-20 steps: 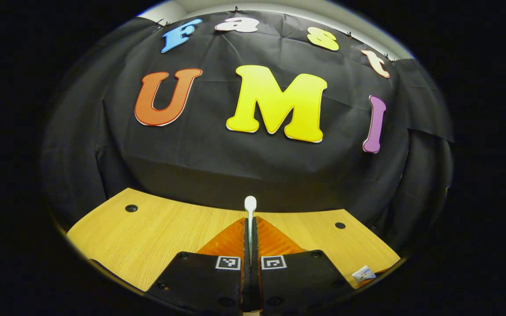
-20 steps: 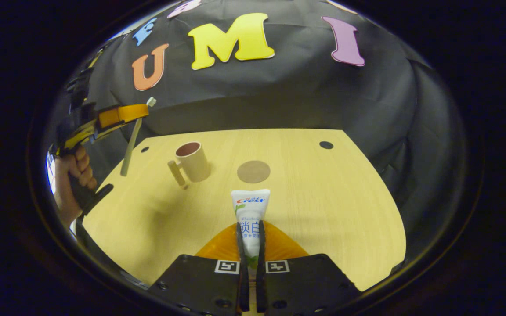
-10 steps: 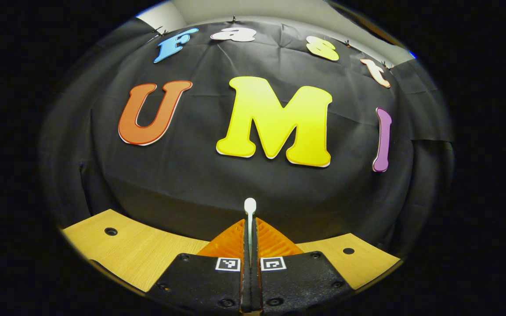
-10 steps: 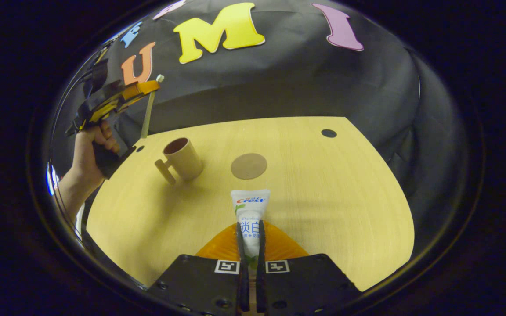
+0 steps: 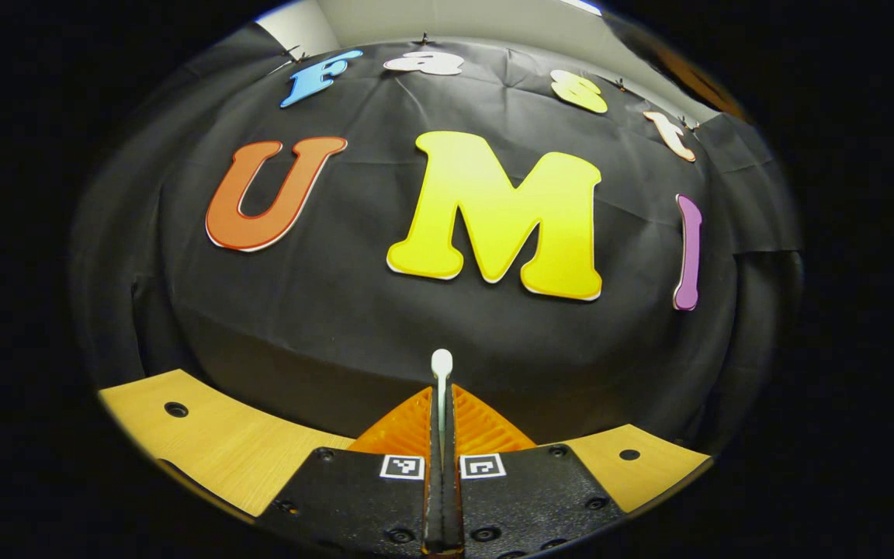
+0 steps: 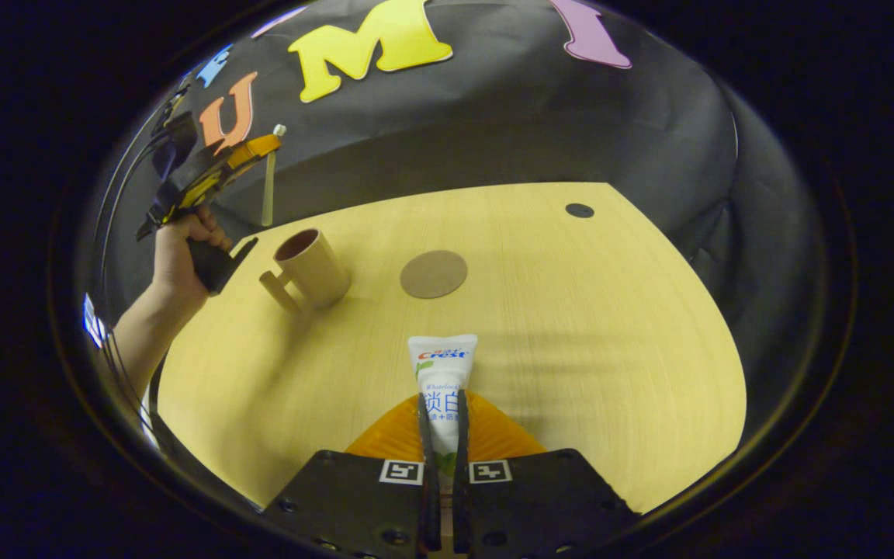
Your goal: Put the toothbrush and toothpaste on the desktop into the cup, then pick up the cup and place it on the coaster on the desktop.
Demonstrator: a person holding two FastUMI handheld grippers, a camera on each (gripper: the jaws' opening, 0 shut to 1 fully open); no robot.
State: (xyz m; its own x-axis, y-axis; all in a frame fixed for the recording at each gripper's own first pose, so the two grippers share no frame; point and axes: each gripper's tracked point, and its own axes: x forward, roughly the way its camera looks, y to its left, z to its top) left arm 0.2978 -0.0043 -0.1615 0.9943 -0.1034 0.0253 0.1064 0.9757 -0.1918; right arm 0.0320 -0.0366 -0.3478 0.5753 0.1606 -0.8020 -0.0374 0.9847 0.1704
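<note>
Wood desktop [image 6: 571, 326], black cloth behind. My left gripper [image 5: 442, 404] grips the toothbrush [image 5: 441, 365] above the cup [image 6: 309, 266]; right gripper [image 6: 442, 435] clamps the toothpaste [image 6: 441, 373]. I'd lower the brush vertically, centred.

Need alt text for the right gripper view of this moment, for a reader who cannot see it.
The right tool holds a toothpaste tube clamped between its fingers above a wooden desktop. Farther off at left, a hand holds the left tool with a toothbrush hanging above a cup; a round coaster lies beside the cup.
</note>
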